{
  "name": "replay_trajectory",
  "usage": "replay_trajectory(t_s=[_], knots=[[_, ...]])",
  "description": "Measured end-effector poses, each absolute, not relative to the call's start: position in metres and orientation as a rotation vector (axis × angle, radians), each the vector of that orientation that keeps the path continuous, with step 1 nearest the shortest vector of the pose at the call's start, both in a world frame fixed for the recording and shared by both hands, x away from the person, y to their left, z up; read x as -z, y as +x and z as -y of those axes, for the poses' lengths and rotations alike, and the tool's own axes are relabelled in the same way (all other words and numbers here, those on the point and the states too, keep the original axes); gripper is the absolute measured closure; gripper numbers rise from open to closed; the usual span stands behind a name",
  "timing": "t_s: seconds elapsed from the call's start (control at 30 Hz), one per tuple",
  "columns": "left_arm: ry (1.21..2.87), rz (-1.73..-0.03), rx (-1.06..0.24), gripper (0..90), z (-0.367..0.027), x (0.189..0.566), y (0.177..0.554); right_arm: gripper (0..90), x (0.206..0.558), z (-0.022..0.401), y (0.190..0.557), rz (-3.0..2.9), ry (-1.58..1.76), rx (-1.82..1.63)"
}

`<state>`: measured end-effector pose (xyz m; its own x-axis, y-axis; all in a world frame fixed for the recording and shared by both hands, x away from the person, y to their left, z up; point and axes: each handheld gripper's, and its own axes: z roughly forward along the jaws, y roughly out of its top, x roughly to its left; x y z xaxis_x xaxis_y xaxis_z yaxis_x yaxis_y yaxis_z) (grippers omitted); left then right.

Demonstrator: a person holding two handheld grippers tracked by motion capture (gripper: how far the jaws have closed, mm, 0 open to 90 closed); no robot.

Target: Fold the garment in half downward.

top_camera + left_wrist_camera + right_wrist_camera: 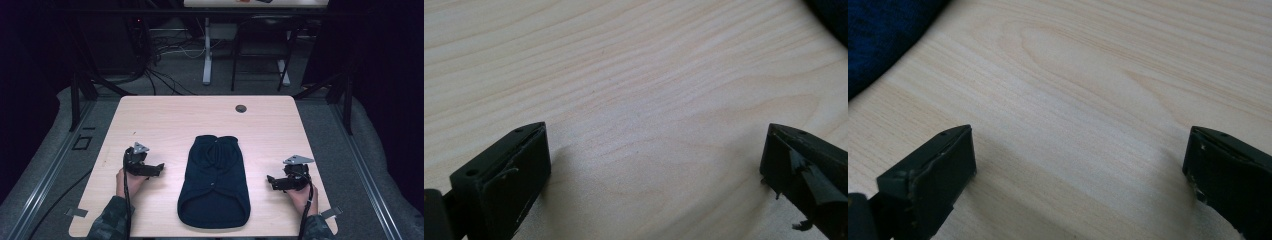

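Observation:
A dark navy sleeveless garment lies flat in the middle of the light wooden table, its neck toward the far side. My left gripper rests on the table to the garment's left, pointing toward it, jaws wide apart over bare wood. A corner of the navy garment lies at the top right of the left gripper view. My right gripper rests to the garment's right, also open with nothing between its jaws. The garment's blue edge lies at the top left of the right gripper view.
A round cable hole sits near the table's far edge. Behind the table are dark frame posts, cables on the floor and the white leg of another desk. Bare wood surrounds the garment on all sides.

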<state>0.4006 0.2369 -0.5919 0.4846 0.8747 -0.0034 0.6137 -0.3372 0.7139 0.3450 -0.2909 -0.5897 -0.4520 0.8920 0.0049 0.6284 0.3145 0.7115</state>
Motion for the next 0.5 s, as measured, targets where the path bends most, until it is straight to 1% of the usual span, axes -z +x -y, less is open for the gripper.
replay_trajectory(t_s=[0.5], knots=[[2.069, -1.230, -0.510, 0.0, -0.2360, 0.5920, 0.4010, 0.2, 0.5890, 0.2908, 0.3453, -2.203, 1.351, -0.916]])
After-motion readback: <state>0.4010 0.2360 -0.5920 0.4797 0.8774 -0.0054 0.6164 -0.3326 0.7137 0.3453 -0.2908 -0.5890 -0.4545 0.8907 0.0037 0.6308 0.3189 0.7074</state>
